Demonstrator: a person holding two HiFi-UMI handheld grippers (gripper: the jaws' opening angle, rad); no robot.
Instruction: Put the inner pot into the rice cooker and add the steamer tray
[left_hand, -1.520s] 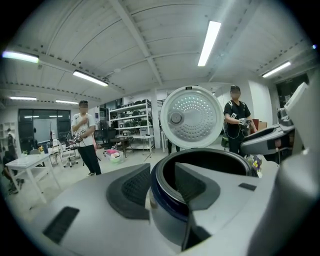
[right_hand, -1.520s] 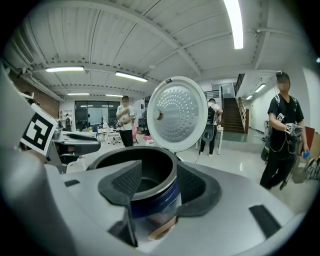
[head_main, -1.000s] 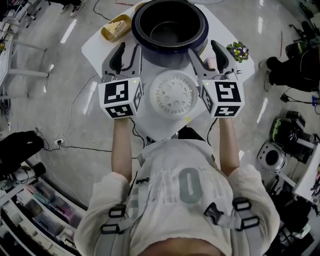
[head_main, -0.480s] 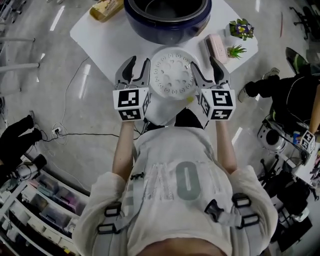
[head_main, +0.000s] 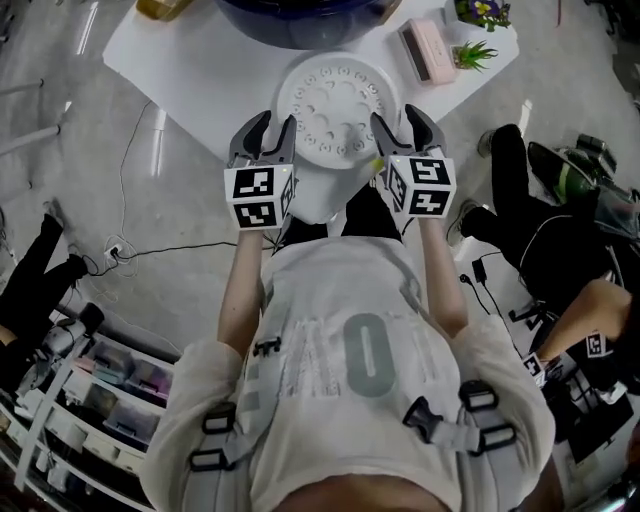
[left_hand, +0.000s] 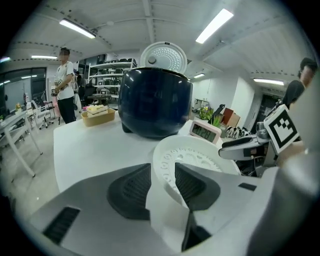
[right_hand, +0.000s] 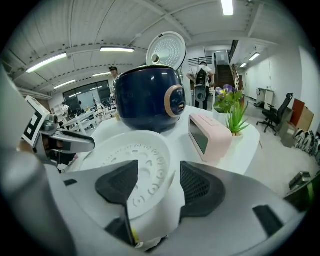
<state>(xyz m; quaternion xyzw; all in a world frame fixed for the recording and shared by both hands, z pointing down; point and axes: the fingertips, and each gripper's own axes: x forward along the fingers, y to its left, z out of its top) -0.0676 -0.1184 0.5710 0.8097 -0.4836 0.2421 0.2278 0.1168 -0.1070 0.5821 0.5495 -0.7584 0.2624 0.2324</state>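
My left claw (head_main: 272, 128) is released, its pads spread with the left rim of the tray (head_main: 338, 105) standing between them, and I see no squeeze on it yet. My right claw (head_main: 398, 122) is the same on the opposite rim: released, with the lip in the gap and daylight beside the outer pad. A second ago both claws hung higher, with their tips up by the cooker (left_hand: 155, 102) and the tray lying untouched between my wrists. Since then both have come down and drawn in, so each one now straddles an edge of the tray, and their gaps have barely altered. I take that to mean the approach is done and the next step is a two-sided pinch and lift, so the tray part of the job is only just starting. The tray lies flat on the table (head_main: 200, 70), dished side up with its holes showing, in the upper middle of the head view. It sits close to the table's near corner, just below the cooker at the top edge. It is round, so it has no long axis to speak of, and the line between my two claws runs left to right across it. The cooker's lid (left_hand: 162, 57) stands up open behind its body. I cannot tell from here whether the pot sits inside. A pink clock (head_main: 425, 50) lies to the upper right, clear of the tray.
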